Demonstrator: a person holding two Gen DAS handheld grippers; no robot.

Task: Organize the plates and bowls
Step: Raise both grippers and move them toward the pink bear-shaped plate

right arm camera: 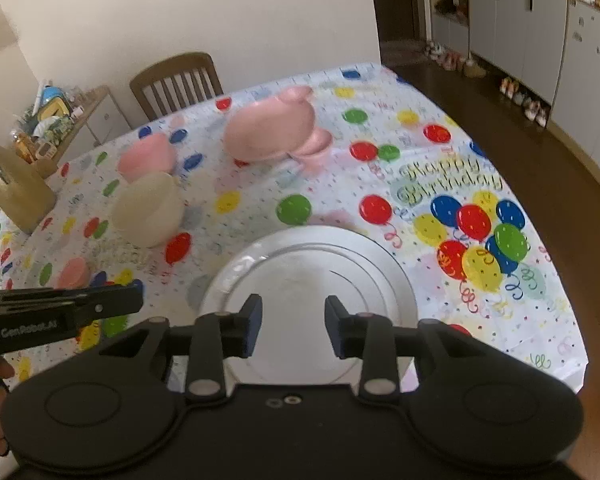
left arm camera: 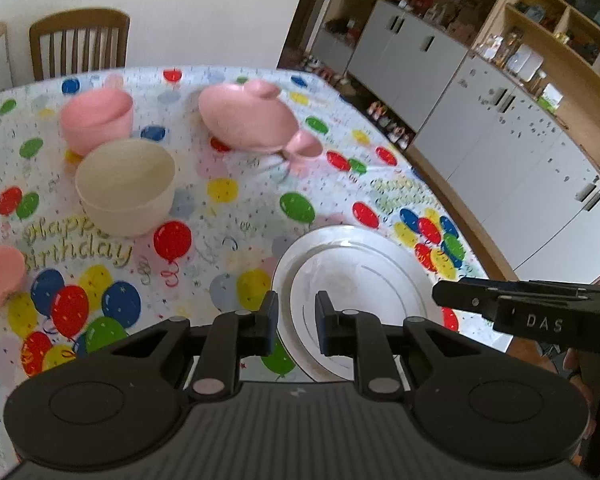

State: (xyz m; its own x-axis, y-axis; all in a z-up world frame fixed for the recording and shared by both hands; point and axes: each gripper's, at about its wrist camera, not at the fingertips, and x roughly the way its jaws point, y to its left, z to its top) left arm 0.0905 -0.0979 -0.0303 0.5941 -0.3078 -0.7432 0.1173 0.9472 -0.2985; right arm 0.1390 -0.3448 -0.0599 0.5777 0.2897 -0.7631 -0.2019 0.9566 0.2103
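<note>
Left wrist view looks down on a table under a balloon-print birthday tablecloth, with a wooden chair at its far edge and grey cupboards with open shelves along the right wall. On the cloth, the white plate lies nearest, close to the table's near-right side. Farther back sits the pink mouse-shaped divided plate, with its ear-shaped lobes at the far and near-right sides. To the left of it stand the cream bowl and, just behind it, the pink bowl; whether those two touch is unclear. A small pink cup sits at the left edge.

The left gripper hangs above the near rim of the white plate with a narrow gap between its fingers and nothing in it. The right gripper reaches in from the right, side-on.

In the right wrist view, the right gripper hovers over the same white plate, its fingers parted moderately and holding nothing. A glass bottle stands at the table's left edge.
</note>
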